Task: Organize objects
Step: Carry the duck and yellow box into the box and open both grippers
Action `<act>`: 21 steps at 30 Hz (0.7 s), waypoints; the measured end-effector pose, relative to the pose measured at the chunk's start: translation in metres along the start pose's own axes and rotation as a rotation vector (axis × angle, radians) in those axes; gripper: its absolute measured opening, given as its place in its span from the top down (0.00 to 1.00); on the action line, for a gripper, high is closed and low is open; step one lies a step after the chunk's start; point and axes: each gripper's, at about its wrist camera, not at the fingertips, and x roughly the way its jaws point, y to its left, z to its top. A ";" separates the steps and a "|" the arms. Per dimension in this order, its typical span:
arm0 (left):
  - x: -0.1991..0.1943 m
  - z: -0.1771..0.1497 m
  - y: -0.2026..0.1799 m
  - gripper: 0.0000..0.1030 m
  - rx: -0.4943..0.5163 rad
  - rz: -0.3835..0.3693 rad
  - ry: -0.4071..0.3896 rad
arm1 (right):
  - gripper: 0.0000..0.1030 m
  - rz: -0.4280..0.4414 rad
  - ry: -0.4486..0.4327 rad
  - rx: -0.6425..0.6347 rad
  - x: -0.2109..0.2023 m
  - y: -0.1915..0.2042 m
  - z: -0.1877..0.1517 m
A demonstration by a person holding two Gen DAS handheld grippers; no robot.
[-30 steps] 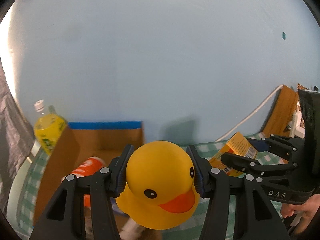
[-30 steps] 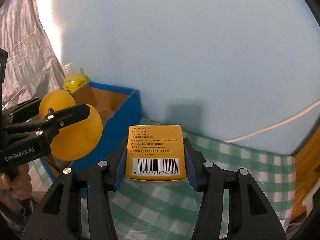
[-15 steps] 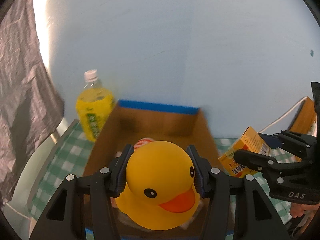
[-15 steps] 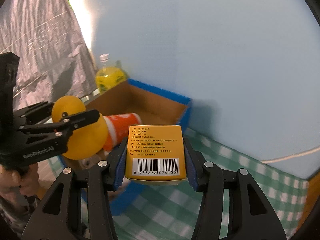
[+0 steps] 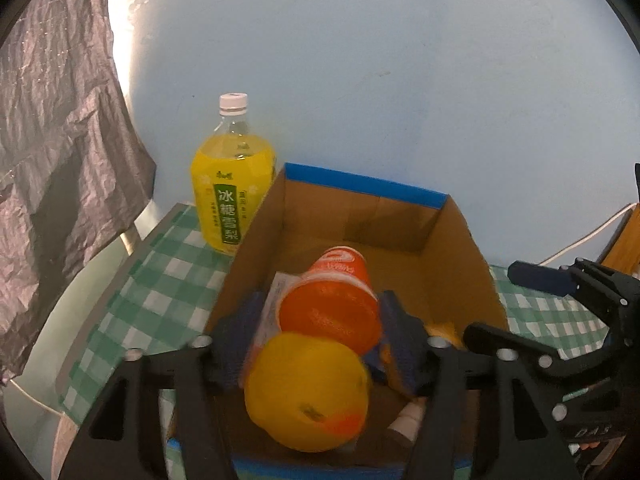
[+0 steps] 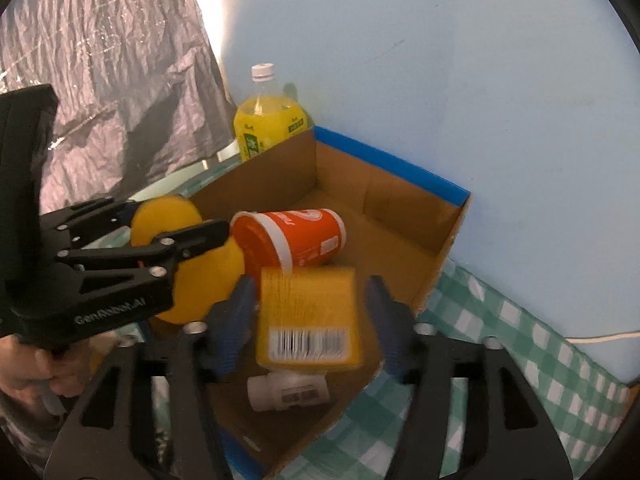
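A cardboard box with blue-taped rims (image 5: 360, 186) (image 6: 440, 240) stands on the checked cloth. Inside lie an orange cup (image 5: 332, 300) (image 6: 296, 236) on its side and a white pill bottle (image 6: 288, 392). My left gripper (image 5: 320, 336) is open above the box; the yellow rubber duck (image 5: 306, 390) (image 6: 200, 268) is blurred and loose between its spread fingers. My right gripper (image 6: 312, 312) is open too; the yellow carton with a barcode (image 6: 308, 320) is blurred and free between its fingers, over the box.
A bottle of yellow drink (image 5: 232, 184) (image 6: 268, 116) stands behind the box's left corner. Crumpled grey sheeting (image 5: 60, 140) hangs on the left. A blue wall is close behind. A white cable (image 6: 600, 338) runs along the wall at the right.
Both grippers moved over the box and tilted down. Both opened: the duck has left the left fingers and the carton has left the right fingers, both dropping.
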 end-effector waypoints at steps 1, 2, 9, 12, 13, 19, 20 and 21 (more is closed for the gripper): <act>-0.002 0.000 0.000 0.22 0.006 0.000 -0.008 | 0.25 -0.010 -0.007 0.000 -0.001 0.000 -0.001; -0.005 0.001 0.001 0.22 0.009 0.005 -0.018 | 0.25 -0.017 -0.018 0.004 -0.004 -0.001 -0.001; -0.024 0.001 0.002 0.10 0.012 0.028 -0.043 | 0.25 -0.001 -0.039 0.063 -0.014 -0.012 -0.005; -0.032 -0.004 0.000 0.09 0.011 0.023 -0.043 | 0.25 -0.014 -0.047 0.066 -0.021 -0.012 -0.012; -0.035 -0.007 -0.001 0.07 0.014 0.024 -0.042 | 0.25 -0.021 -0.052 0.066 -0.024 -0.011 -0.014; -0.047 -0.029 -0.008 0.00 0.036 0.032 -0.033 | 0.25 -0.063 -0.076 0.095 -0.042 -0.010 -0.033; -0.049 -0.032 -0.009 0.00 0.038 0.030 -0.028 | 0.24 -0.072 -0.079 0.102 -0.046 -0.009 -0.036; -0.051 -0.036 -0.010 0.00 0.037 0.026 -0.024 | 0.24 -0.080 -0.082 0.108 -0.050 -0.008 -0.042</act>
